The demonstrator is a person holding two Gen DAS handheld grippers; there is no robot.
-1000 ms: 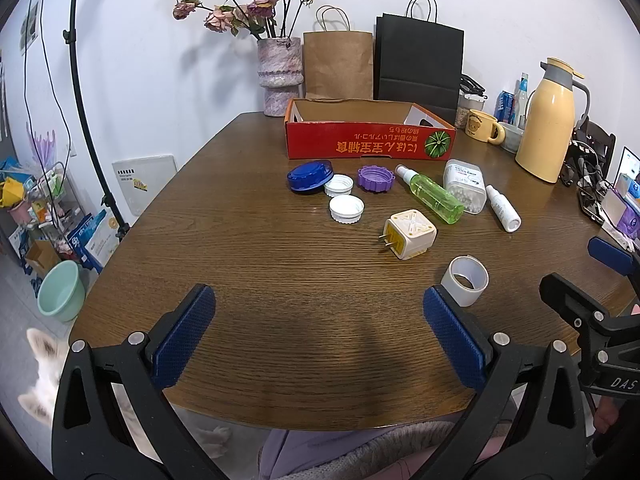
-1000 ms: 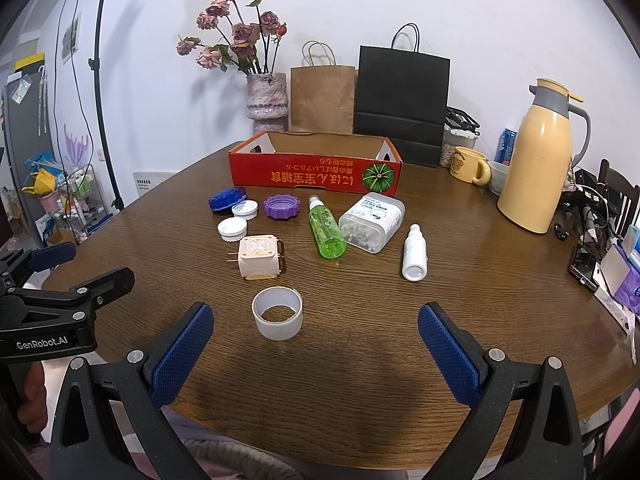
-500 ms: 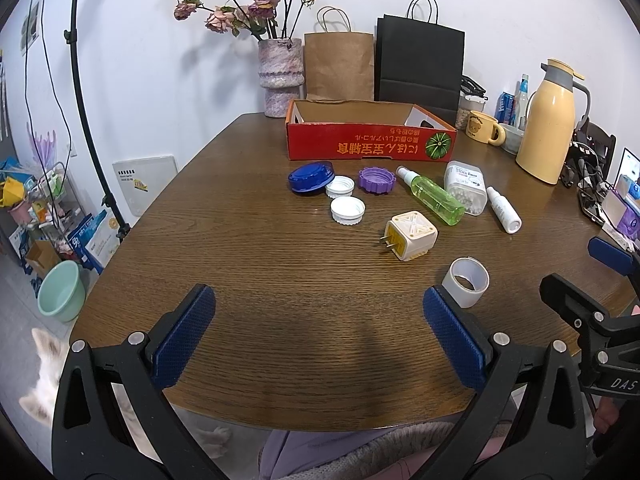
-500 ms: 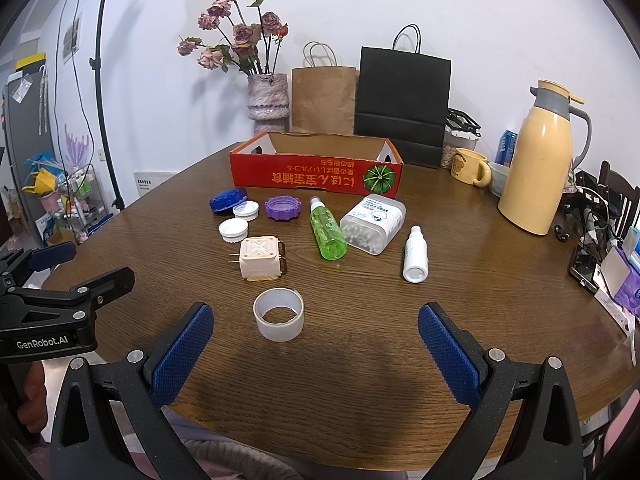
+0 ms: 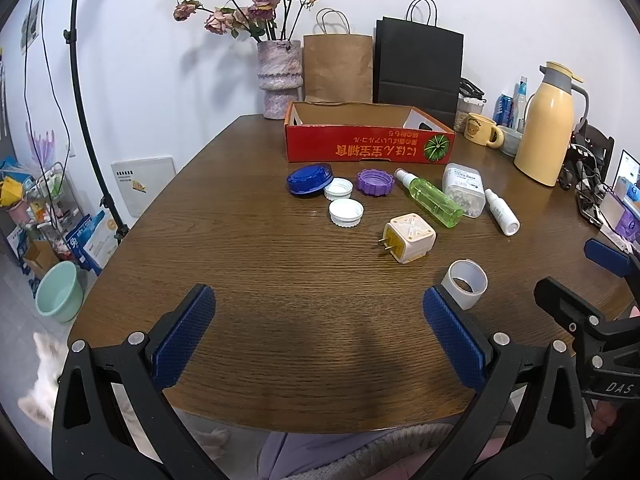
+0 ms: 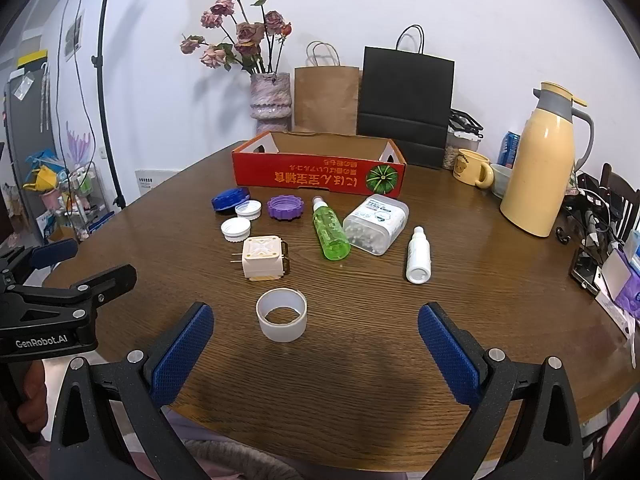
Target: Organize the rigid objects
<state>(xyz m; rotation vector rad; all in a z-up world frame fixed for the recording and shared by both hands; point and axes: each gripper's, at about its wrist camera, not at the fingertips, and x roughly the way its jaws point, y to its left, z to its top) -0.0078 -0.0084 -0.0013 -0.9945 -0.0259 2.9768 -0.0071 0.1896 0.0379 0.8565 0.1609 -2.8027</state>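
Tape roll is sitting just ahead of your right tool; nothing's shifting, both tools are hanging released, so sorting isn't starting.

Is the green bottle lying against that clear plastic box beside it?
Cannot tell. In the right wrist view the green bottle and the clear box sit side by side with their edges meeting, but no view plainly shows contact or a gap.

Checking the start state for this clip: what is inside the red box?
Only the bare cardboard inner walls of the red box show; nothing rises above its rim. Its front wall hides the floor, so low items cannot be ruled out.
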